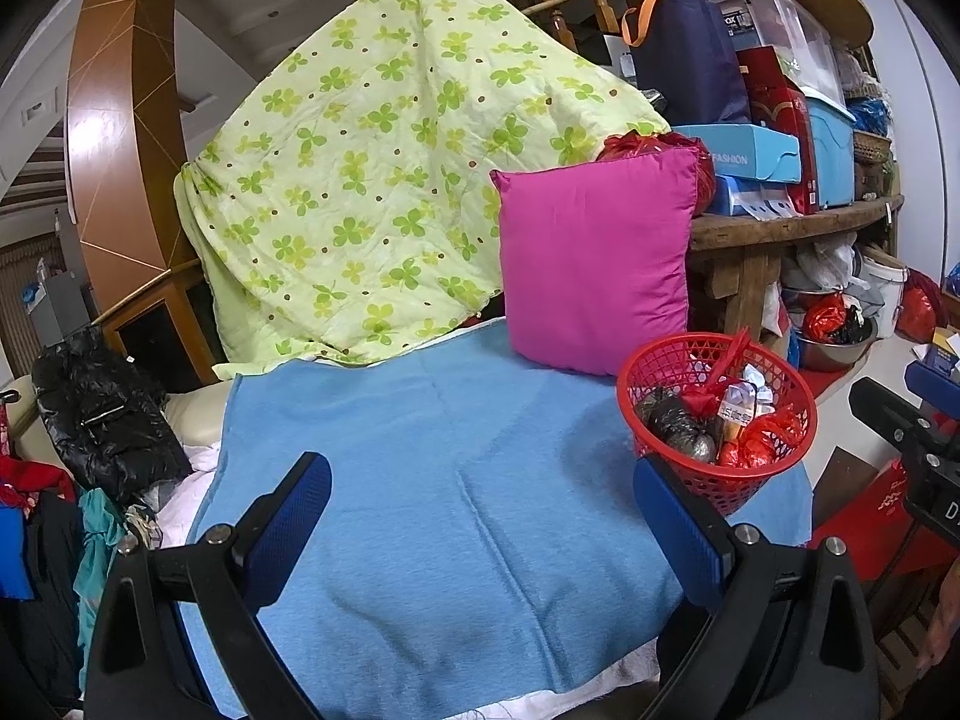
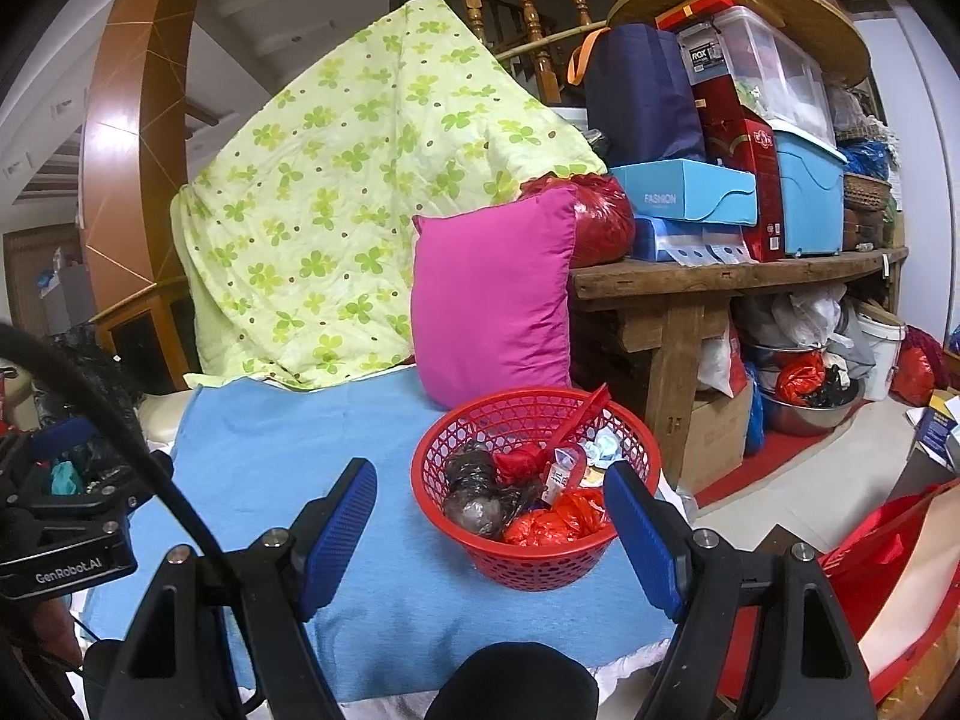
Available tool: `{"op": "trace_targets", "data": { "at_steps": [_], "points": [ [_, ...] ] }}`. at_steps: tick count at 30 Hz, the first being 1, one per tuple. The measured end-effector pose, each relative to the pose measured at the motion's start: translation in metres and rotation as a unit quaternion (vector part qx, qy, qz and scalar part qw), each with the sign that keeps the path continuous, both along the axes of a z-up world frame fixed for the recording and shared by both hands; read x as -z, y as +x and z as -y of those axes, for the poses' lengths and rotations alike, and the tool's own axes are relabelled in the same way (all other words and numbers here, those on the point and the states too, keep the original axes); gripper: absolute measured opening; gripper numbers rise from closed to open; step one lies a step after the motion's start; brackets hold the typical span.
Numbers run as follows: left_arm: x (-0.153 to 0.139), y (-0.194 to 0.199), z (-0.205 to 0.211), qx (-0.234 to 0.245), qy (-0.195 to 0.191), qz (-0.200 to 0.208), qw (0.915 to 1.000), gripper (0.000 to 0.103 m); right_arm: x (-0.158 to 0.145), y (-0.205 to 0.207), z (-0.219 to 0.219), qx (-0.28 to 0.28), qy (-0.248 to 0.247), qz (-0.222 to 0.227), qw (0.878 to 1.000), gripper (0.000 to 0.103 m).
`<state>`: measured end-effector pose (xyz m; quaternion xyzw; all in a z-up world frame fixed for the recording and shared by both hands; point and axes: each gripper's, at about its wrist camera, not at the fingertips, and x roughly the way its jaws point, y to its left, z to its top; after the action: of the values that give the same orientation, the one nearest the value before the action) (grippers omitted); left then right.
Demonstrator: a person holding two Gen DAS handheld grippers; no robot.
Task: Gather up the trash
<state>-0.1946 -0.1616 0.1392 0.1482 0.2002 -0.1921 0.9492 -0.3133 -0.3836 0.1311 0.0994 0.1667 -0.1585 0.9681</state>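
Trash fills a round red perforated plastic basket [image 2: 534, 498] standing on the light blue fleece blanket [image 2: 270, 468], just before a magenta square pillow [image 2: 492, 300]: crumpled red plastic bags [image 2: 552, 525], a black-wrapped bundle [image 2: 474, 492], paper scraps. All probably light and soft; the stiff rim looks the best hold. Left gripper [image 1: 480, 516] and right gripper [image 2: 489, 525] both gape, holding nothing. Cluttered wooden bench [image 2: 720, 282] beside.
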Motion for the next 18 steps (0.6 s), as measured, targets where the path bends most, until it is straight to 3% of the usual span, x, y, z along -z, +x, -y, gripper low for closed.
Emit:
{"op": "trace_targets", "data": {
  "at_steps": [18],
  "points": [
    [0.003, 0.005, 0.025, 0.027, 0.02, -0.002, 0.9994, 0.1, 0.009, 0.001, 0.022, 0.019, 0.007, -0.003, 1.0, 0.081]
  ]
}}
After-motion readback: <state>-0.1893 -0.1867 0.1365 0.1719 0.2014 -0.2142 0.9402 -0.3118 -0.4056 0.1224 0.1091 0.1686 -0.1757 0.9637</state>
